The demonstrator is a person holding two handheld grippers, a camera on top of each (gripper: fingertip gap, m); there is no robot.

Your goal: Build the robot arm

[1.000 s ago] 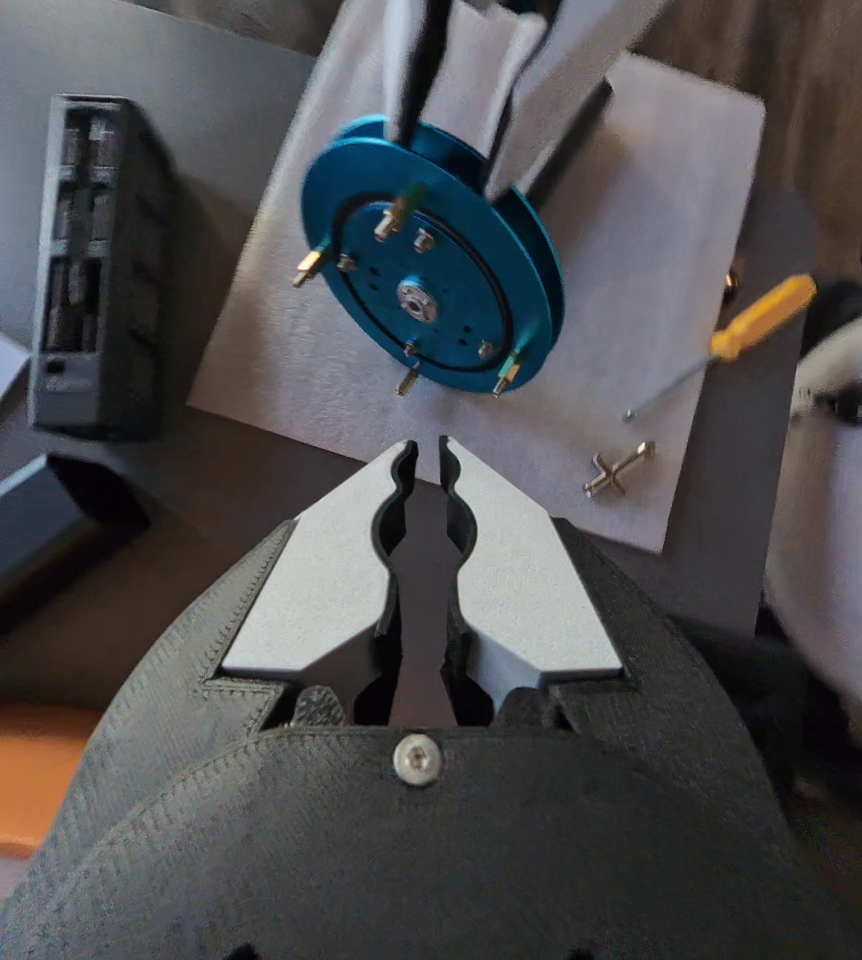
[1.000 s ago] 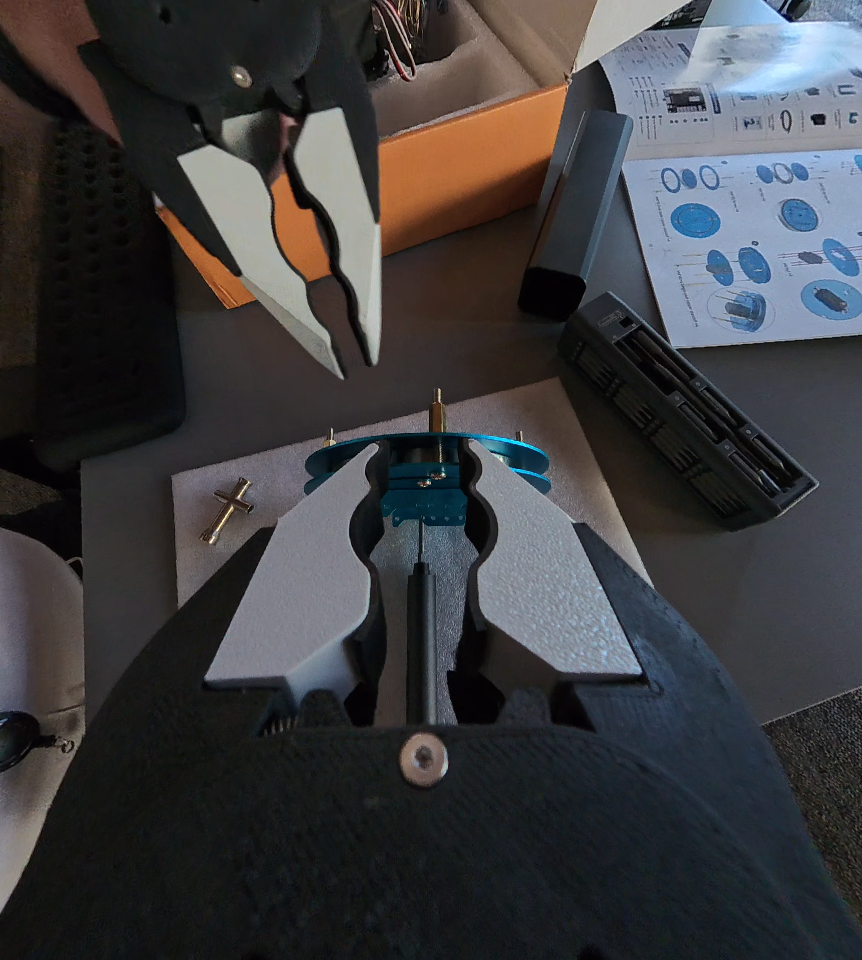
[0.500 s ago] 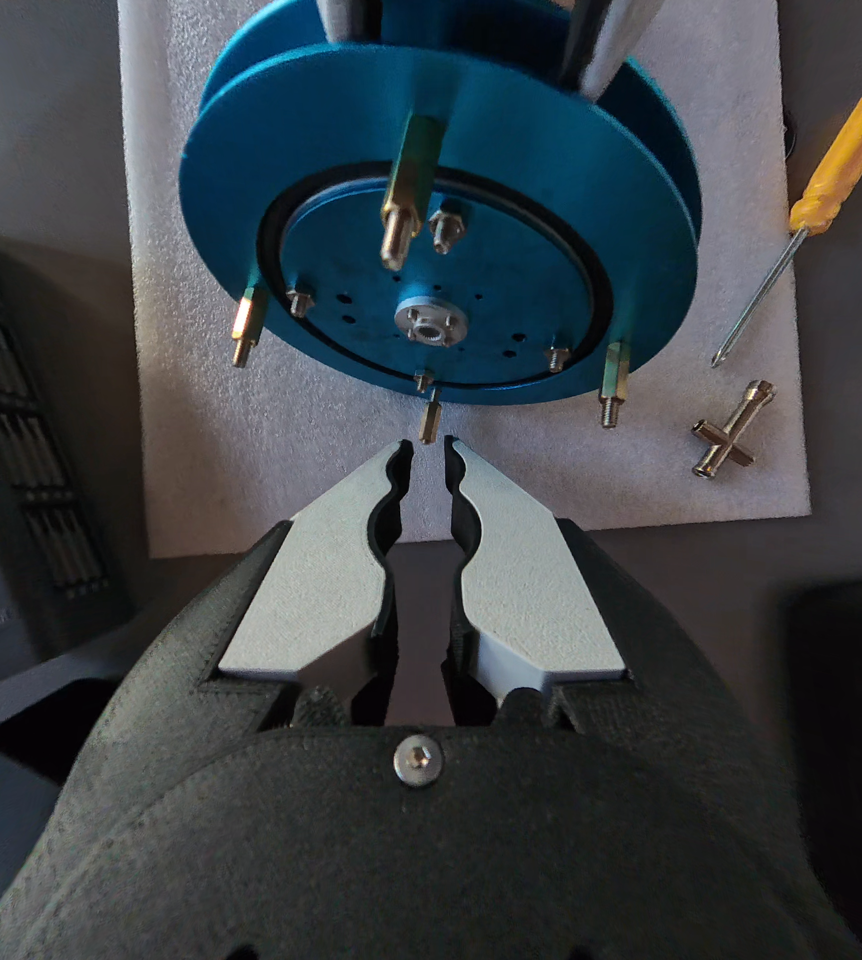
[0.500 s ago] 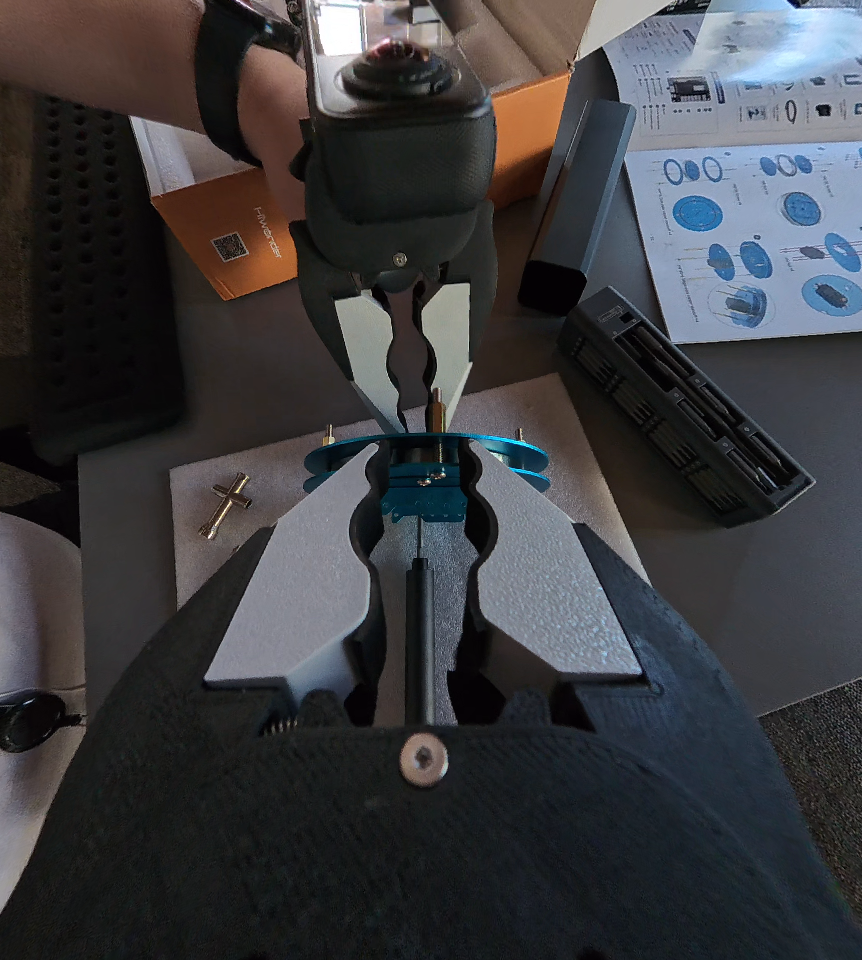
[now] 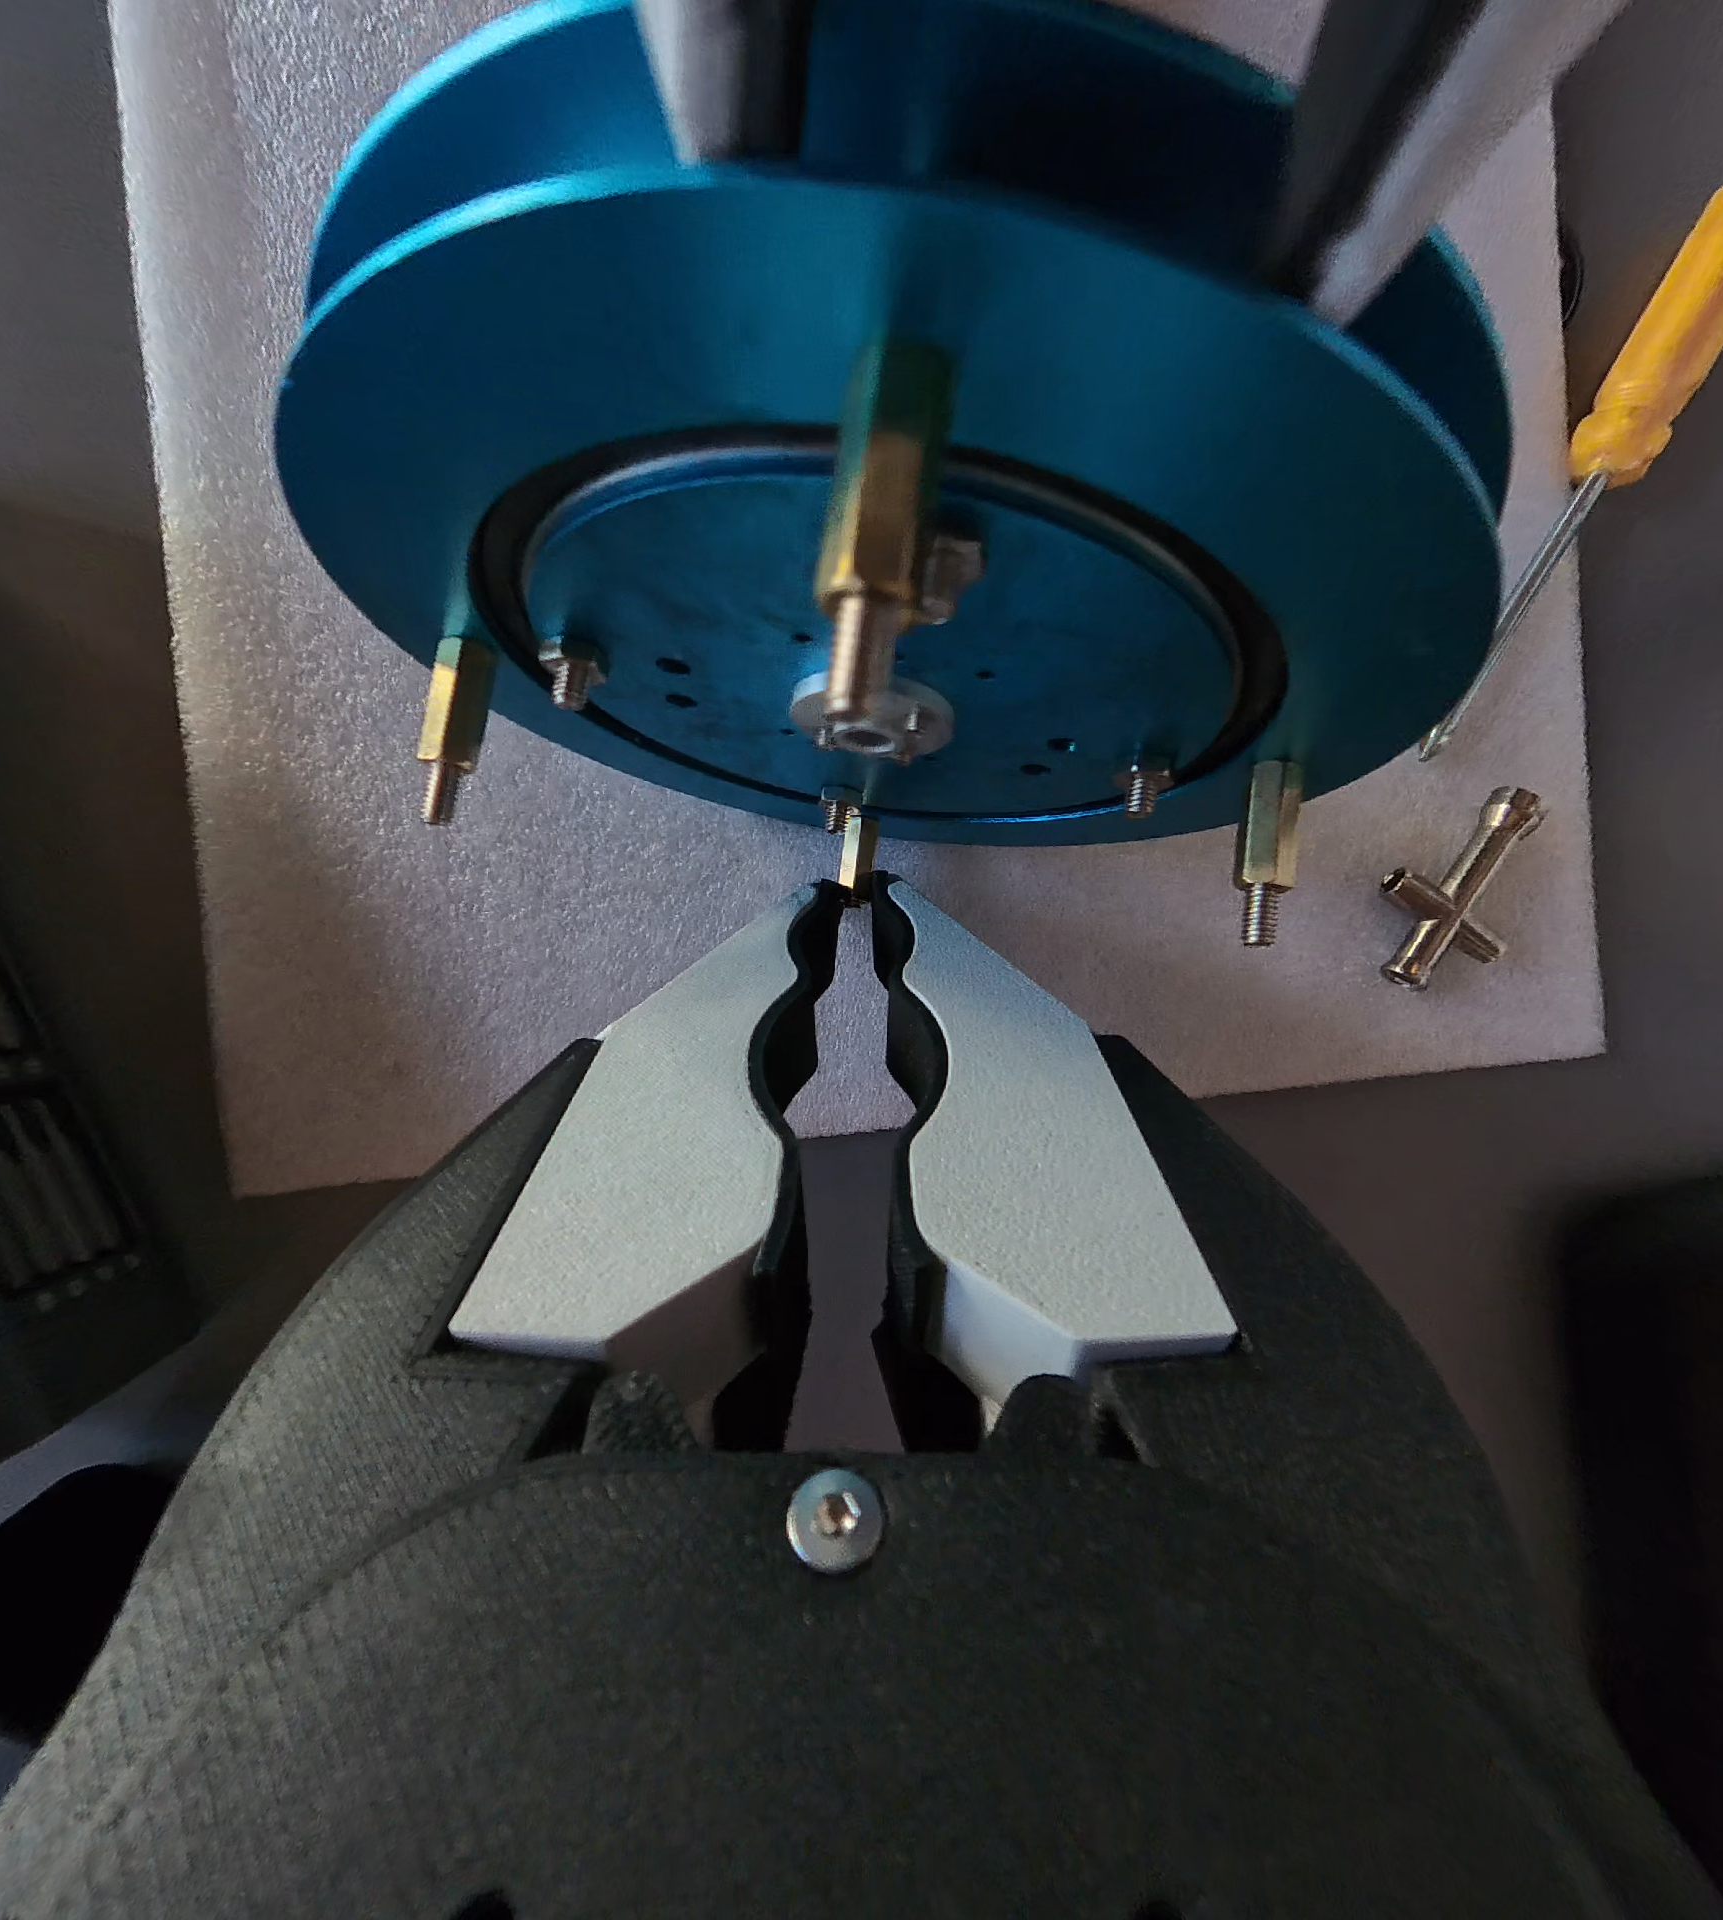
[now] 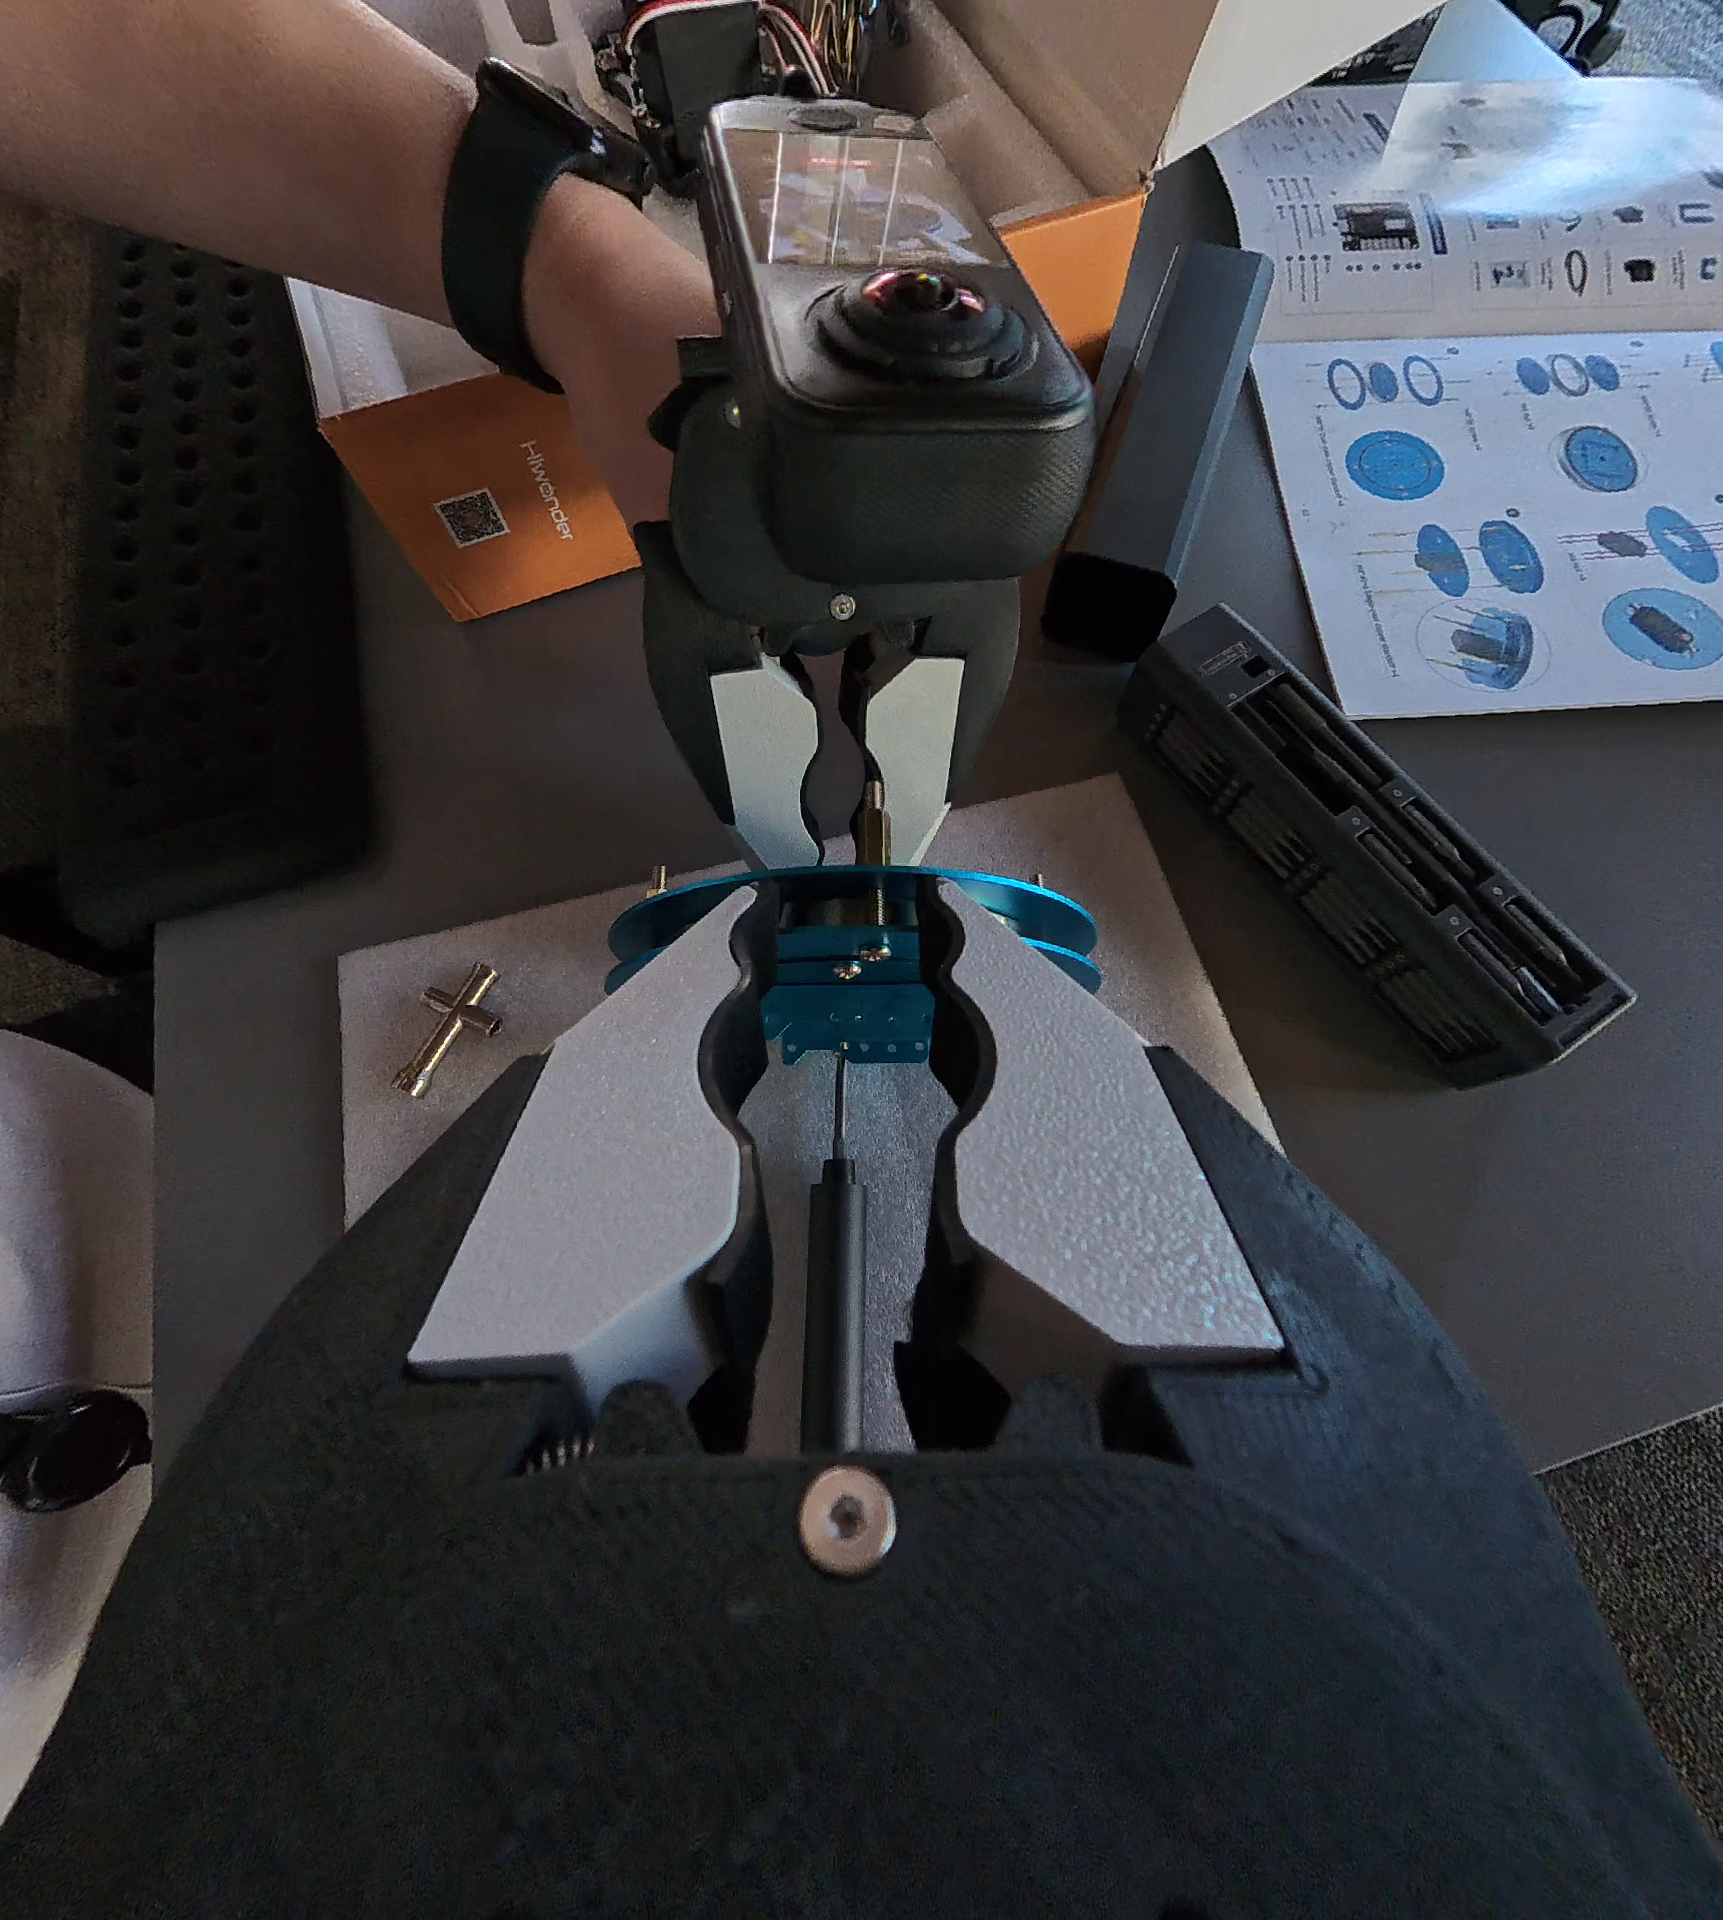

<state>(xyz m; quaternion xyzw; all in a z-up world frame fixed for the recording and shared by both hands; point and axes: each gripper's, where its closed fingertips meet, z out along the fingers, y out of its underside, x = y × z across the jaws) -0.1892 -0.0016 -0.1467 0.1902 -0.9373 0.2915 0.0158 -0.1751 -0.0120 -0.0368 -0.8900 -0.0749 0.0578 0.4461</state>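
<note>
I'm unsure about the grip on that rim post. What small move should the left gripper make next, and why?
Probably squeeze the left gripper slightly tighter before anything else. Its tips flank the end of the brass standoff at the rim of the blue wheel, but whether they truly clamp it is unclear. The right gripper grips the wheel at its hub.

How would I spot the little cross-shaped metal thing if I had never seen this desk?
Find the white foam sheet under the blue wheel assembly. The cross-shaped metal tool lies on that sheet beside the wheel, just below the tip of the yellow-handled screwdriver. It is the only loose silvery piece there, two short bars crossed, unlike the brass standoffs fixed upright on the wheel.
</note>
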